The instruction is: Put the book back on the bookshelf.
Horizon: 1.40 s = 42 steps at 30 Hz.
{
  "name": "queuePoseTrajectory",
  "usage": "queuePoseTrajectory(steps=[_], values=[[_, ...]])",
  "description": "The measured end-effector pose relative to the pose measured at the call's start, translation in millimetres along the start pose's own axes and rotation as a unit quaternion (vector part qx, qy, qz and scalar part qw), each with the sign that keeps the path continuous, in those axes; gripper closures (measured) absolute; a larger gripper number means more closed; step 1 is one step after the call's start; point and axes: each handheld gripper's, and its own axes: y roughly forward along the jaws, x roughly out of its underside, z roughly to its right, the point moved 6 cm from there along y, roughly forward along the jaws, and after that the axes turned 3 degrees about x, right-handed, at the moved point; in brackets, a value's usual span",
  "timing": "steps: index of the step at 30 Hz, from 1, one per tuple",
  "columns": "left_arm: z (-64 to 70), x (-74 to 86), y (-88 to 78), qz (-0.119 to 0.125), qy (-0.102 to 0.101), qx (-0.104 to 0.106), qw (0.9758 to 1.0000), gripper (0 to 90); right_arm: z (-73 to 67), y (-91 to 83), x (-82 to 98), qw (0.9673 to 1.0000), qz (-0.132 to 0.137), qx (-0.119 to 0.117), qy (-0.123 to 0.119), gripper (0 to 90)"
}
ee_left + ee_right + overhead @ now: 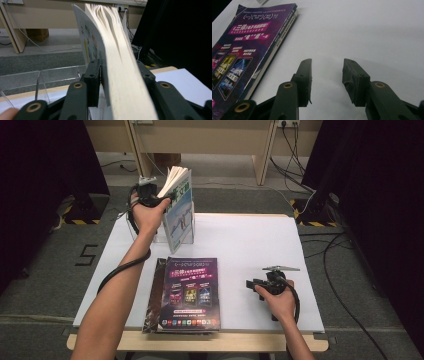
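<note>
While the left hand-held gripper [167, 197], jaws loosened around its fanned edge, flanks the upright book [179, 210] in the clear stand [187, 237], the right hand-held gripper [250, 283] rests spread on the open counter [250, 245] near the purple magazine [190, 292].

Both hand-held grippers [167, 197] [248, 284] open

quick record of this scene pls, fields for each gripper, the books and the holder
left gripper: jaws either side of the upright book, left jaw touching the cover, grip unclear
upright book: standing in clear holder at table's far edge
right gripper: jaws open, nothing between, low over white table
purple book: flat on table's near side
</note>
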Motion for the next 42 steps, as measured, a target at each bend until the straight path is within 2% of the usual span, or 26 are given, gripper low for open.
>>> queuePoseTrajectory(steps=[3, 7, 12, 19, 25, 32, 33, 34, 36, 40, 42], values=[[-1.2, -2.0, 1.9, -0.007, -0.007, -0.003, 0.9999, 55.1, -1.1, 0.8, 0.3, 1.0000, -0.003, -0.001, 0.002, 59.6], [-5.3, -2.7, 3.9, -0.005, -0.018, -0.008, 0.9998, 53.9, -1.2, 0.8, 0.1, 1.0000, -0.002, -0.002, 0.001, 59.5], [-7.7, 0.8, 7.6, -0.012, -0.033, -0.002, 0.9994, 52.1, -0.2, 1.1, 0.5, 1.0000, -0.003, -0.001, 0.001, 59.4], [-7.7, 5.7, 12.5, -0.021, -0.045, -0.001, 0.9988, 54.7, -0.4, 0.0, -0.2, 1.0000, 0.000, -0.002, 0.003, 59.3], [-8.9, 6.6, 14.7, -0.025, -0.052, -0.008, 0.9983, 59.1, -0.4, 0.3, -0.2, 1.0000, -0.001, -0.002, 0.003, 59.1], [-8.4, 8.1, 15.4, -0.057, -0.030, -0.022, 0.9977, 69.5, -1.2, 2.4, 0.9, 1.0000, -0.006, -0.004, 0.004, 58.6], [-8.0, 7.5, 15.6, -0.063, -0.022, -0.025, 0.9975, 70.4, -1.4, 2.5, 1.0, 1.0000, -0.007, -0.004, 0.004, 58.6], [-5.4, 6.3, 16.5, -0.074, 0.000, -0.028, 0.9969, 72.1, -0.9, 2.7, 1.0, 1.0000, -0.009, -0.003, 0.000, 58.6], [-4.2, 6.0, 16.8, -0.077, 0.006, -0.030, 0.9965, 72.8, -0.9, 2.8, 1.0, 1.0000, -0.009, -0.003, 0.000, 58.6], [2.1, 6.3, 18.8, -0.080, 0.014, -0.015, 0.9966, 73.2, -1.5, 2.5, 1.3, 0.9999, -0.010, -0.005, 0.004, 58.7], [3.7, 7.5, 18.8, -0.072, 0.021, -0.019, 0.9970, 73.4, -1.1, 2.1, 1.2, 0.9999, -0.010, -0.006, 0.004, 58.7]])
